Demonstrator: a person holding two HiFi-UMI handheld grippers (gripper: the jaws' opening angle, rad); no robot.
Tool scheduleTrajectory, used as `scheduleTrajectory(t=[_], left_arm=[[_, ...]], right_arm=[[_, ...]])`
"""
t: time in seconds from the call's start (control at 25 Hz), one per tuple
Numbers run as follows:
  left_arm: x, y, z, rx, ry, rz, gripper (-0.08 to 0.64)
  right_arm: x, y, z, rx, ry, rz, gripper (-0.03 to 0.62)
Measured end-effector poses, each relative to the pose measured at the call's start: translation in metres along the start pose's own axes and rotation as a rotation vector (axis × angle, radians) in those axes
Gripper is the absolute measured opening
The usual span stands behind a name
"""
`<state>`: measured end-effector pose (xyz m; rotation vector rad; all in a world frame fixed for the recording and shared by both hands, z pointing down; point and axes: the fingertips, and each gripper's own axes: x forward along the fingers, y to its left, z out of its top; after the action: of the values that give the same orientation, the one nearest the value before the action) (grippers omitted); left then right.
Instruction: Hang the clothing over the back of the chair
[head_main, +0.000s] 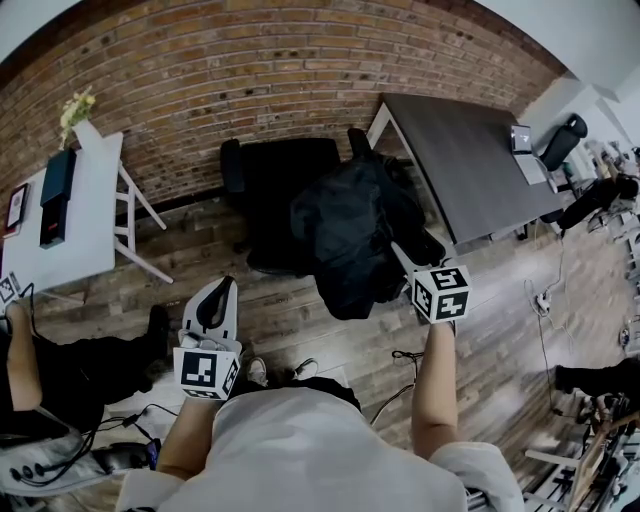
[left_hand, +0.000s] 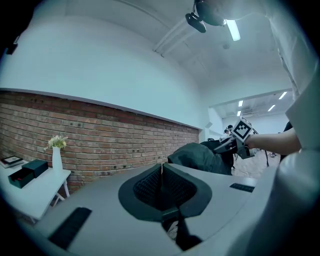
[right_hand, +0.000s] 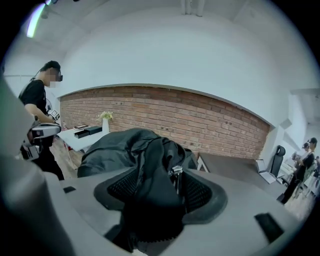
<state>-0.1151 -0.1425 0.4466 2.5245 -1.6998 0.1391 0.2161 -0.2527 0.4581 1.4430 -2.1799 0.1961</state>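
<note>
Between the spread pads of the right claw (right_hand: 159, 186) lies a fold of the black jacket (right_hand: 125, 150), zip pull (right_hand: 176, 173) showing; pads not clamping it. Ahead of that claw, the rest of the garment is heaped on the black office chair (head_main: 280, 180). Left claw (left_hand: 161, 176), well off to the right claw's left: pressed together, empty. Brick wall (head_main: 300, 60) beyond both.

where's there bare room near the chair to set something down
The dark grey rectangular table top right of the black office chair is mostly bare. So is the wood plank floor between that chair and the white table. Crowded: the chair, under the black jacket; the white table holds dark boxes.
</note>
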Motion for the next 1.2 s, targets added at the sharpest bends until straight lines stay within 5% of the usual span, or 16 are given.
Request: scheduleTrajectory(t=[0.72, 1.2], left_arm=[[0.004, -0.002, -0.002, -0.001, 0.009, -0.039, 0.031], [0.010, -0.003, 0.002, -0.001, -0.011, -0.074, 0.031]], right_arm=[[-0.003, -0.002, -0.023, 0.014, 0.051, -0.050, 0.290], [-0.024, -0.018, -0.046, 0.119, 0.031, -0.132, 0.249]])
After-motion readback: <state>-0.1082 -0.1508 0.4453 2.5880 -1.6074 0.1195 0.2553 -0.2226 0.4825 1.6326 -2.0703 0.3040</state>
